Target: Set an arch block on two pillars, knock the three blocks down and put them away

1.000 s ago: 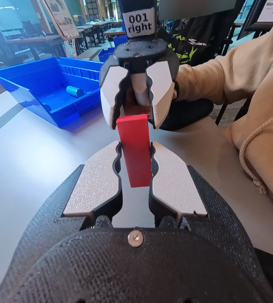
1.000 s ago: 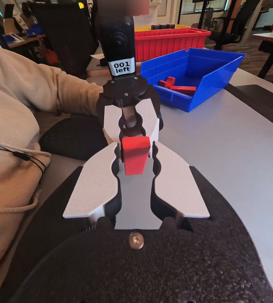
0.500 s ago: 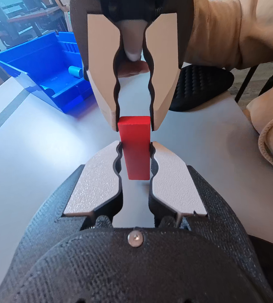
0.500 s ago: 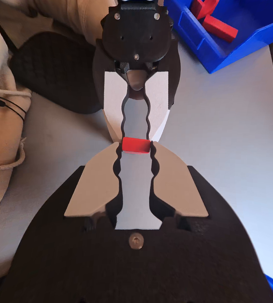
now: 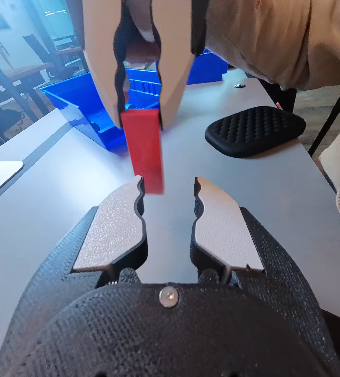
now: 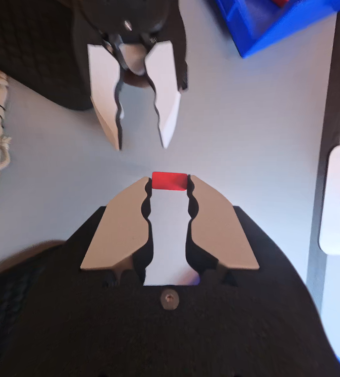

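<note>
A red rectangular block (image 5: 144,151) hangs upright over the grey table (image 5: 63,193). My right gripper (image 6: 169,179) points straight down and is shut on the block's top end (image 6: 169,181). In the left wrist view the right gripper (image 5: 140,122) comes down from above onto the block. My left gripper (image 5: 169,182) is open and empty, with its left fingertip close beside the block's lower end. It also shows in the right wrist view (image 6: 141,146), jaws apart and clear of the block. I cannot tell whether the block's foot touches the table.
A blue bin (image 5: 79,106) stands behind the block, and another blue bin (image 6: 267,30) holds red pieces. A black padded rest (image 5: 255,130) lies at the table's right edge. A white flat object (image 6: 338,204) lies to one side. A person's beige sleeve (image 5: 277,40) is at the upper right. About 6 cm separates my left fingertips from my right.
My left gripper opened, let go of the red block and drew back from it. My right gripper kept its hold on the block's top and tipped to point straight down.
</note>
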Action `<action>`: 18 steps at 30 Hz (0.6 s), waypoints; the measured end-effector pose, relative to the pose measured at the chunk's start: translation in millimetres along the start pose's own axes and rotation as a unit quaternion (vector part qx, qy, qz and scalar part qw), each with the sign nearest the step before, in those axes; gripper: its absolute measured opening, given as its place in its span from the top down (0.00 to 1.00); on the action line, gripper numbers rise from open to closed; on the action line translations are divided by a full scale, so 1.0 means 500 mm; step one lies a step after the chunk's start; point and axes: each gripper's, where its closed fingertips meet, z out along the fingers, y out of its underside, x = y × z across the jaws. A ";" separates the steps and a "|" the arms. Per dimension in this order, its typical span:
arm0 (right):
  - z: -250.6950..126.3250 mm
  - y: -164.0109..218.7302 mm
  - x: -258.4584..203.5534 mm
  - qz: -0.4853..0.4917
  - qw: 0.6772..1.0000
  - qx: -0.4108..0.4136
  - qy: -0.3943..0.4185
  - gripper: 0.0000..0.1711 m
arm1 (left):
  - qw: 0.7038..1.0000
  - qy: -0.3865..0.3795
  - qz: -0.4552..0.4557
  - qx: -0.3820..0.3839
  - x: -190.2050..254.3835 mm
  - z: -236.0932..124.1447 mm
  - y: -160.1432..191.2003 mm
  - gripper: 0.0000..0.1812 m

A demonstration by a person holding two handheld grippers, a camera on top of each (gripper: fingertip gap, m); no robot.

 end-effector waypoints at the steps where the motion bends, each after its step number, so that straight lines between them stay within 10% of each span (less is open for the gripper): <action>1: -0.007 0.012 0.018 0.005 1.000 -0.015 0.001 0.81 | 1.000 -0.007 -0.008 0.002 -0.007 -0.005 0.003 0.74; 18: 0.044 0.155 0.080 0.057 0.997 -0.046 -0.020 0.81 | 0.998 -0.035 -0.054 -0.010 -0.035 -0.035 0.059 0.77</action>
